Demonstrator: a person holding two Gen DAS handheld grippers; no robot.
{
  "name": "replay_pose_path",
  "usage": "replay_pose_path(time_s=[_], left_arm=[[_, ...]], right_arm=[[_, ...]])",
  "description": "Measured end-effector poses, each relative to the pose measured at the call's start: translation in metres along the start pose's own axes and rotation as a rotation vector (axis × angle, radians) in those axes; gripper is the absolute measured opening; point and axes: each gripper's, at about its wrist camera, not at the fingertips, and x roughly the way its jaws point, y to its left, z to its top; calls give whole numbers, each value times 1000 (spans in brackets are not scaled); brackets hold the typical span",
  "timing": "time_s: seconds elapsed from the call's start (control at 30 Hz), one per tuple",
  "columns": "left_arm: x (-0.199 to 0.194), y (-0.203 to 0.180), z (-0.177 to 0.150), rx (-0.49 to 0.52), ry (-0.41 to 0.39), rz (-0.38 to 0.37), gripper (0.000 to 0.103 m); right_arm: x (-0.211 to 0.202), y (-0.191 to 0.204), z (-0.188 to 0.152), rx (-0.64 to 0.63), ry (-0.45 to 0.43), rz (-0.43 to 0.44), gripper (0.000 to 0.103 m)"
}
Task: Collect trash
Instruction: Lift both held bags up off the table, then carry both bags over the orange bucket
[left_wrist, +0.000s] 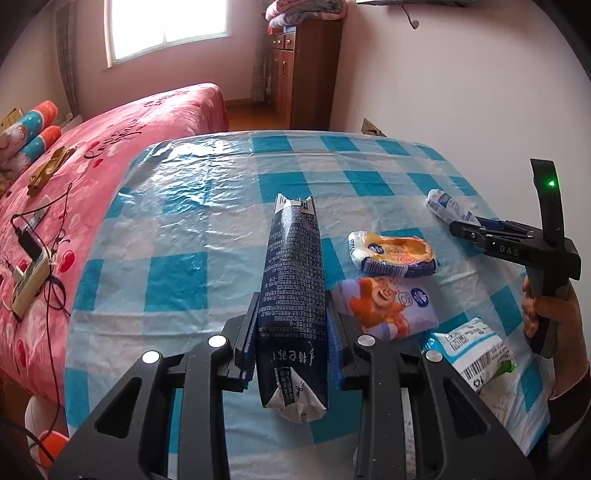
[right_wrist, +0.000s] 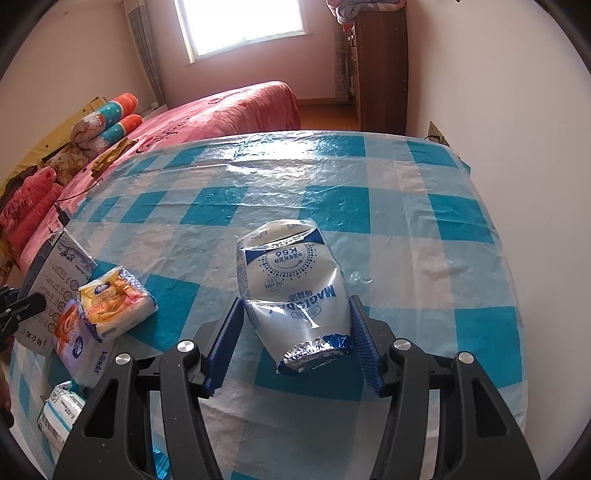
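My left gripper is shut on a flattened dark blue milk carton, which points away over the blue-checked tablecloth. The carton also shows at the left edge of the right wrist view. My right gripper is closed around a crushed white and blue yogurt bottle, foil cap toward the camera; both pads touch its sides. In the left wrist view the right gripper is at the right, with the bottle in its fingers.
A yellow tissue pack, a purple cartoon tissue pack and a white and green wrapper lie on the table between the grippers. A pink bed with a power strip and cables lies left. A wall stands right.
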Motion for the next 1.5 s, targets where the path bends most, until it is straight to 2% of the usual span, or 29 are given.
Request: replay_pose_path(time_s=[0.5, 1.0, 1.2, 1.5], left_arm=[[-33, 16, -30, -27, -32, 17, 33], [-54, 26, -49, -52, -66, 0, 33], [-71, 35, -53, -67, -100, 6, 33], [-105, 63, -67, -89, -137, 54, 33]], right_arm=[[-15, 3, -10, 35, -41, 18, 58], [-48, 7, -23, 143, -93, 101, 58], [-67, 27, -18, 122, -111, 136, 58], [-92, 86, -18, 44, -112, 234, 58]])
